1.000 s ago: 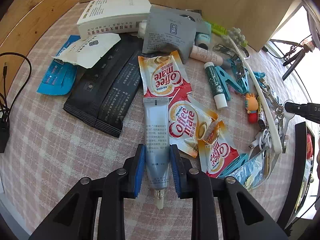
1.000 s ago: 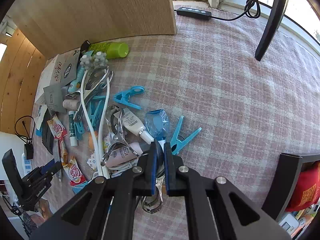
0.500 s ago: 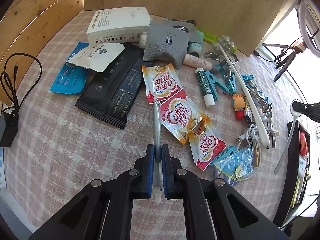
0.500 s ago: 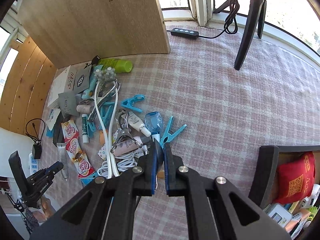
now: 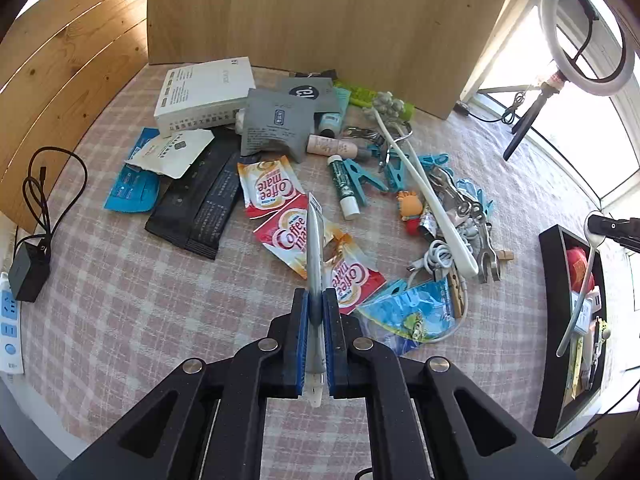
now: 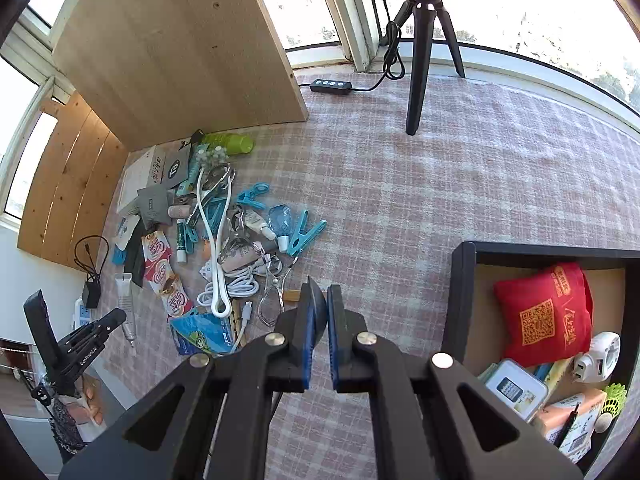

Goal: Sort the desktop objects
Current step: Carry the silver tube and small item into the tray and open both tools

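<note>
Left tongs (image 5: 315, 322): clamped on a grey squeeze tube (image 5: 315, 256), held edge-on near its cap end, the crimped end pointing ahead of the tips.
Right tongs (image 6: 319, 312): closed on a thin dark rounded piece (image 6: 317, 300); what it is I cannot tell.
Tube handling: light, soft-walled, probably smooth; a hard squeeze could push paste out. The stiffer shoulder by the cap is the safer hold.
Below left tongs: Coffee-mate sachets (image 5: 290, 236) on the checked table (image 5: 120, 300).
Right of right tongs: black tray (image 6: 460, 292), likely the sorting place.

Woven checked tablecloth (image 5: 120, 280), glossy sachets (image 5: 266, 188) (foil-like), wooden board (image 5: 320, 12)
</note>
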Tool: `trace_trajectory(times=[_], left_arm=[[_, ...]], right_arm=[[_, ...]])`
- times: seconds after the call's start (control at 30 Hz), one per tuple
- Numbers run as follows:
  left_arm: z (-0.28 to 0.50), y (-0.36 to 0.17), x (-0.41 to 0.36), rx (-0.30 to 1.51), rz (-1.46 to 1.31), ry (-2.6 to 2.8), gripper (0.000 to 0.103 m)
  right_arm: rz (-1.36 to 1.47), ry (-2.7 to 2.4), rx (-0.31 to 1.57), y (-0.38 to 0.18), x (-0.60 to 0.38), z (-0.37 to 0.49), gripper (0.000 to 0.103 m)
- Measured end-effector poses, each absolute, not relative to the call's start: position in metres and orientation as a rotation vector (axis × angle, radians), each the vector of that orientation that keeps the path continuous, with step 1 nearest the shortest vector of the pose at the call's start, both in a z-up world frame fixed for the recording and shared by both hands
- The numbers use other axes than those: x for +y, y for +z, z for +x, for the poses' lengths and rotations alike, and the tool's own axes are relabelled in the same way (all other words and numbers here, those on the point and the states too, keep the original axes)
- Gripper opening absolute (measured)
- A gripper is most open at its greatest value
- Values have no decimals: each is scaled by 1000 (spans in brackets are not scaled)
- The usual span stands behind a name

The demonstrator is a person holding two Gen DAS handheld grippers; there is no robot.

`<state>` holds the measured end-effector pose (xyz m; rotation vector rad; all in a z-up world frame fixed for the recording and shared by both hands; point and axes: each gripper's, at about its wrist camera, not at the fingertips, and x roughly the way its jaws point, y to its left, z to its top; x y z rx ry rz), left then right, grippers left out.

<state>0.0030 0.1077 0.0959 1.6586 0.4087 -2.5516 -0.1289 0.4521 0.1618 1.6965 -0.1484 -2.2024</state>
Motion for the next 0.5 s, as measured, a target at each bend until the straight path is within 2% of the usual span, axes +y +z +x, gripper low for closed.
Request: trace_trajectory(times=[0.5], left_arm=[[-31,122,360,180,1910,-2937,6]], right_arm=[[1812,-2397,-306,169,642,-63,6]])
